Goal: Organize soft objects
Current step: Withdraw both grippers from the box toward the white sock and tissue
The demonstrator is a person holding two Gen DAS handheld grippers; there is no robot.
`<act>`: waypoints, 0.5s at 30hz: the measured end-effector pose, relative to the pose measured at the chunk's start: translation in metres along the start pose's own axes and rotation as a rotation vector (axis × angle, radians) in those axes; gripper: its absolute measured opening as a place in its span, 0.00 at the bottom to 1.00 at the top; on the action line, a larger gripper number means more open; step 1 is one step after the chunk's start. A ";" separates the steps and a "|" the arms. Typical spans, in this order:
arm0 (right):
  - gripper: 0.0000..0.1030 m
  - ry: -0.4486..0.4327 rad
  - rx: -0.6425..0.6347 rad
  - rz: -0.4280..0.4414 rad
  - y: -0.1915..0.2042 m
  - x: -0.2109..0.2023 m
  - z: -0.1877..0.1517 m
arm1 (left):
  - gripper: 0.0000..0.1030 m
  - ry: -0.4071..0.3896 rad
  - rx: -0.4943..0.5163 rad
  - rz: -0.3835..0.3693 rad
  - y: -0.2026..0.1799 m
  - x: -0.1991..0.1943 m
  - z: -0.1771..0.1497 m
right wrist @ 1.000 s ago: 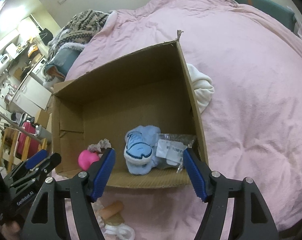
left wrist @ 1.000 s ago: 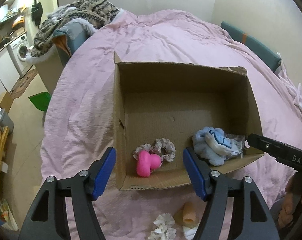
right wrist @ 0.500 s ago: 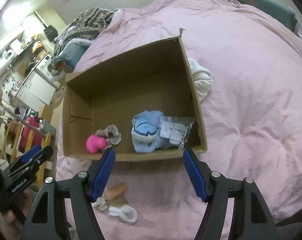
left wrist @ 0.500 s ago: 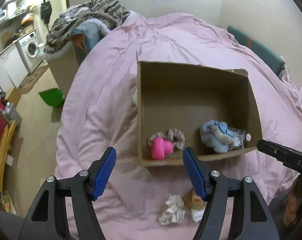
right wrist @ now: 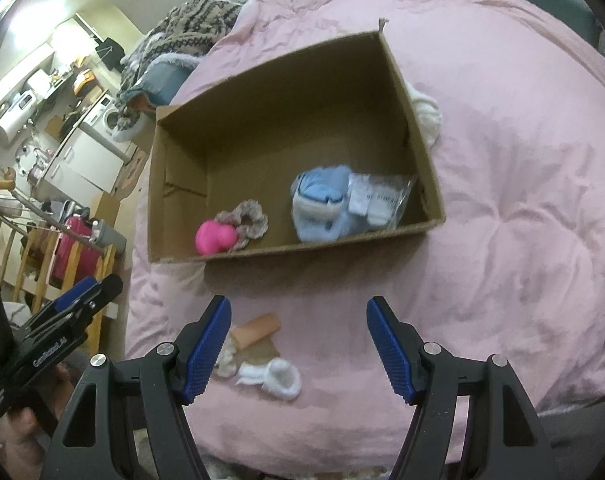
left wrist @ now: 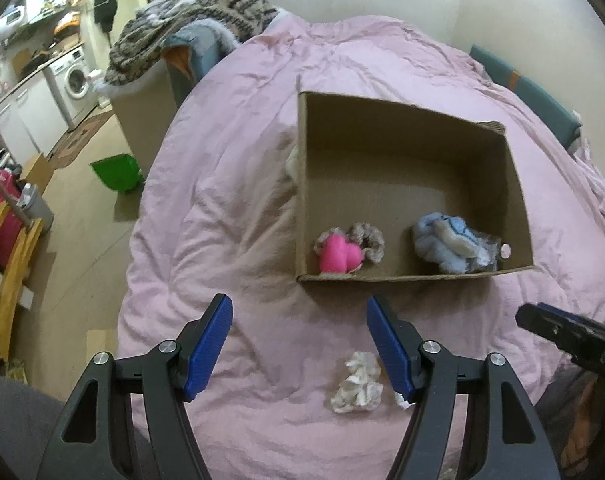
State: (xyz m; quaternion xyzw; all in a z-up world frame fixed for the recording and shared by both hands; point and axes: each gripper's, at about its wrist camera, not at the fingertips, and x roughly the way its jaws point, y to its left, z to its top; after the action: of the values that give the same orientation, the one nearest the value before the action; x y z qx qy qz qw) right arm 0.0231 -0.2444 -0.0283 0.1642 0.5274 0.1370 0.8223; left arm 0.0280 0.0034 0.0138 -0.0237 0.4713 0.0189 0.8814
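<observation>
Most of both views is filled by a pink bedspread [left wrist: 242,208], rumpled and quilted, with a cardboard box [right wrist: 418,128] sitting open on it, ahead of both grippers. Inside the box, near its front wall, lie a light blue plush slipper [right wrist: 322,204] with a clear plastic packet [right wrist: 376,200] just beside it on the right, and toward the left corner a bright pink heart-shaped toy [left wrist: 338,256] touching a beige ruffled scrunchie [left wrist: 368,238]. A white soft thing [right wrist: 424,114] pokes out from behind the box's right wall in the right wrist view. The left gripper [left wrist: 298,336] hangs above the bedspread in front of the box, its blue-padded jaws spread wide with nothing between them; a white crumpled scrunchie [left wrist: 358,384] lies on the cover close to its right finger, below the fingertip. The right gripper [right wrist: 298,338] is likewise spread apart and holds nothing; in its view, between and below its jaws, lie a tan rolled cloth [right wrist: 258,328] near the left finger and a white fluffy sock [right wrist: 274,376] just beside it, all outside the box. Each gripper shows at the edge of the other's view.
</observation>
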 end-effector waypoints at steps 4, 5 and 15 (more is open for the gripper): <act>0.72 0.048 0.026 0.034 0.000 0.008 -0.006 | 0.65 0.032 -0.058 0.001 0.011 0.007 -0.003; 0.72 0.061 0.032 0.042 0.000 0.012 -0.007 | 0.65 0.038 -0.067 0.002 0.012 0.009 -0.004; 0.72 0.250 0.099 0.078 -0.006 0.060 -0.017 | 0.65 0.101 -0.098 0.004 0.012 0.031 -0.006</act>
State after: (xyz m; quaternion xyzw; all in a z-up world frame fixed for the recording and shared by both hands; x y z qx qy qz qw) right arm 0.0325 -0.2240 -0.0867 0.2067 0.6251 0.1622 0.7350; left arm 0.0393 0.0150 -0.0157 -0.0671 0.5139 0.0426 0.8541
